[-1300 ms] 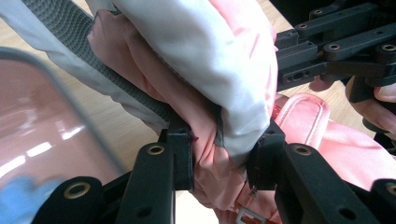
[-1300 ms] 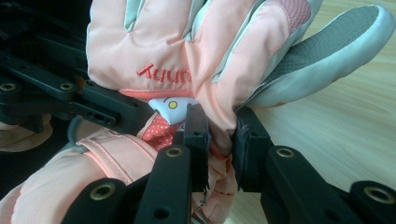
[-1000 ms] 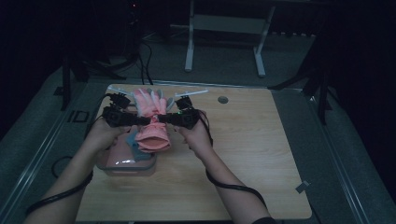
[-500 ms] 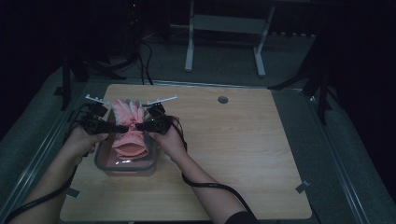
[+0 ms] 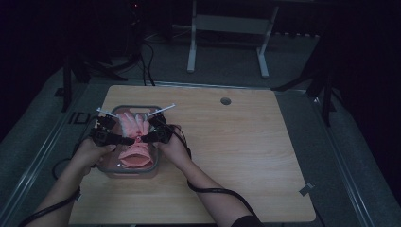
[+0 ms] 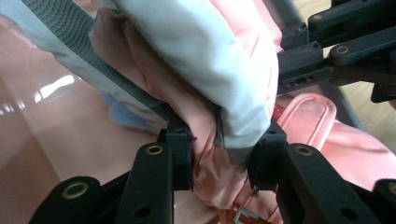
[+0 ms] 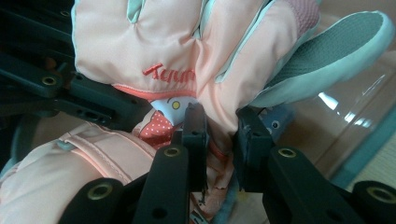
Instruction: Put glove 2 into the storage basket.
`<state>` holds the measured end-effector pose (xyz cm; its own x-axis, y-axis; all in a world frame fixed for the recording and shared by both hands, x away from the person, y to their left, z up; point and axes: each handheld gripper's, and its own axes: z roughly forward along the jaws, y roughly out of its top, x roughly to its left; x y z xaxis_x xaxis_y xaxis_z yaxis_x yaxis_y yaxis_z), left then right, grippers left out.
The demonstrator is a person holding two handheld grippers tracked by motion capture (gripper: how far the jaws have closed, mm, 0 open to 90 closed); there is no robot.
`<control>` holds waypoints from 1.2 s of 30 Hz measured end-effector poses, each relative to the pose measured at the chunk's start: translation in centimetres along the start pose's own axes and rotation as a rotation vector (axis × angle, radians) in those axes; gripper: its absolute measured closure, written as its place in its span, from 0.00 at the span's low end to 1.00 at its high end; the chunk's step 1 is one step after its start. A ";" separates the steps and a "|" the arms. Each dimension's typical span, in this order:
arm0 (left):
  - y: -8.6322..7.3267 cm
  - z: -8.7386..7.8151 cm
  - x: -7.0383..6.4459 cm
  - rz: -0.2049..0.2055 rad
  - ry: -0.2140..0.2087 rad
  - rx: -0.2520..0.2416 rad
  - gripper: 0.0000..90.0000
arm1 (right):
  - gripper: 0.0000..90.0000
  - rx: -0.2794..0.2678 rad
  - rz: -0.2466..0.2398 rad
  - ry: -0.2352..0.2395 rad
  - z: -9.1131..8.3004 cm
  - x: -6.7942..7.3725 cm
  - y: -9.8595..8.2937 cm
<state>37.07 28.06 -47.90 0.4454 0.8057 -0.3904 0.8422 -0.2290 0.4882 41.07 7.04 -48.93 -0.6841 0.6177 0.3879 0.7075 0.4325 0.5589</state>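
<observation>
Your wooden table [image 5: 246, 156] fills the frame's centre; at its left a clear, grey-rimmed container [image 5: 113, 111] rests, with a round hole [image 5: 225, 100] near the top edge.

A tray [image 5: 109, 169] sits at the left side of the bench [image 5: 246, 156], toward its near edge. A glove [image 5: 132, 142] lies in the tray, between the left tool [image 5: 126, 140] and right tool [image 5: 143, 138], each clamped on it.

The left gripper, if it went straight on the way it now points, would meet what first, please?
Probably the right gripper: beyond the pink glove that the left gripper clamps, those black links lie just ahead, though depth is unclear.
</observation>
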 end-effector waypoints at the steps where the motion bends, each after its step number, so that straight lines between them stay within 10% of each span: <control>1: -0.1 0.1 0.1 -0.005 -0.004 -0.001 0.74 | 0.84 0.008 -0.001 -0.005 0.2 0.0 0.0; 19: -0.3 0.5 0.3 -0.025 0.061 -0.004 0.56 | 0.66 0.004 -0.024 -0.051 0.3 0.1 0.4; 27: 0.2 0.5 -0.5 -0.013 0.150 -0.105 0.40 | 0.42 -0.130 -0.044 -0.002 -2.3 0.0 1.0; 36: 0.2 -0.3 -0.6 0.005 0.214 -0.225 0.04 | 0.28 -0.146 -0.064 0.066 -3.8 -1.2 0.5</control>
<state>36.86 27.65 -47.33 0.3551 0.9070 -0.2264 0.7414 -0.1257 0.6591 41.53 4.03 -46.36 -0.7404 0.5453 0.3930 0.6322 0.3665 0.6826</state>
